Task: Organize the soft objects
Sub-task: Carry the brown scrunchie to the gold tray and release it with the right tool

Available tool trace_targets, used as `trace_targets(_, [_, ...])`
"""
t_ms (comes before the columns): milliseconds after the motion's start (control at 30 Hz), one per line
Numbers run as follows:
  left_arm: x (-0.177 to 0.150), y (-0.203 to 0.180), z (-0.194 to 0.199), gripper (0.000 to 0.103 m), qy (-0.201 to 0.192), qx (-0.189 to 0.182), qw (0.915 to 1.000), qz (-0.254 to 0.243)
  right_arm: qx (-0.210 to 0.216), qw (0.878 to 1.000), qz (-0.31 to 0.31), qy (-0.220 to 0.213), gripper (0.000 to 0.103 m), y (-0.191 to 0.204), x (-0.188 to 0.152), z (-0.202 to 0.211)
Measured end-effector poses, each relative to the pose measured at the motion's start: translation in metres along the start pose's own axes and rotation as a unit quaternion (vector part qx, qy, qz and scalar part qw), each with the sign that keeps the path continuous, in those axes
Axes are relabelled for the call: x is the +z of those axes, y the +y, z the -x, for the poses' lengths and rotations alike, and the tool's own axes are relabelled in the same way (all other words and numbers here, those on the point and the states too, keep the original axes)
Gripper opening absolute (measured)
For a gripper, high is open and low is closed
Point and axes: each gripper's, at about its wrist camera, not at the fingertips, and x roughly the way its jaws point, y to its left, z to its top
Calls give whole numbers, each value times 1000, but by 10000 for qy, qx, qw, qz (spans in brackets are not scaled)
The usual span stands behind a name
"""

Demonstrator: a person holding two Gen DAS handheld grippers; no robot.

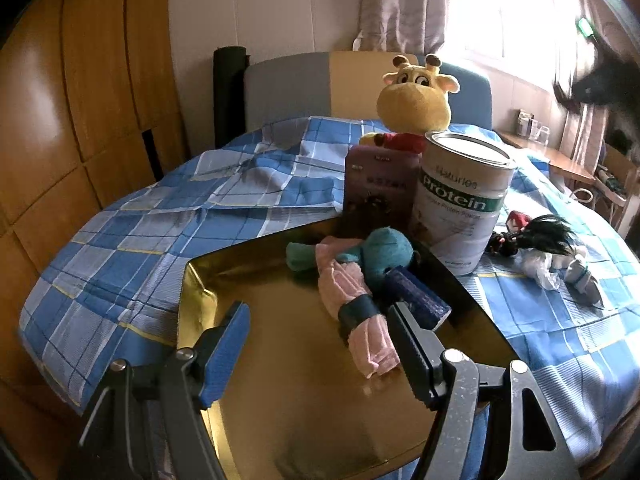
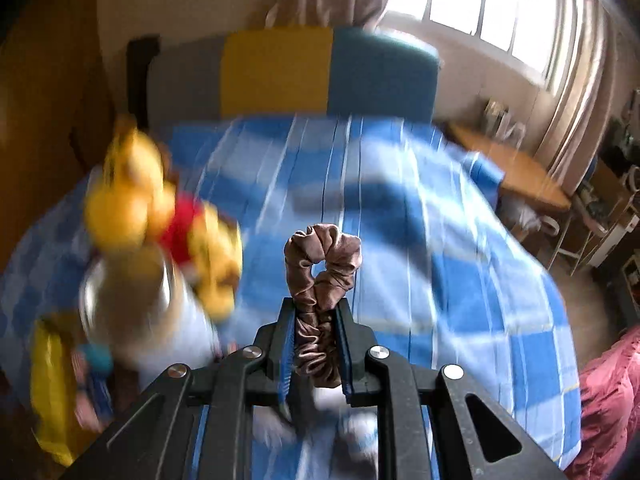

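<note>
Scrunchie [image 2: 320, 280], brown satin: pinched between the pads of the right gripper [image 2: 316, 344], carried above the checked bedspread [image 2: 460, 280]; view blurred. Left gripper [image 1: 320, 344]: jaws apart, empty, over the gold tray's [image 1: 280, 400] near edge. Tray holds teal plush [image 1: 384, 252], pink rolled cloth [image 1: 356, 308]. Advice: lower onto bare tray surface, clear of the protein tin [image 1: 464, 200], before releasing.

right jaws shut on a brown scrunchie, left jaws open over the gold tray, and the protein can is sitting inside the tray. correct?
Not quite. The left wrist view shows the protein can standing on the checked bedspread beside the gold tray, not inside it. The rest holds: right gripper shut on the brown scrunchie, left gripper open over the tray.
</note>
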Motion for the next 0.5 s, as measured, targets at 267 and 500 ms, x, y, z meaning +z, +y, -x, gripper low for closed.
trace_targets(267, [-2,3,-3,72,30,47,10000,-39,610,9840,430,-1616,17,88,102,76])
trace_targets(500, [-5,5,-4,72,54,53,10000,-19,1930,9472,1822,-1797,17,192,78,102])
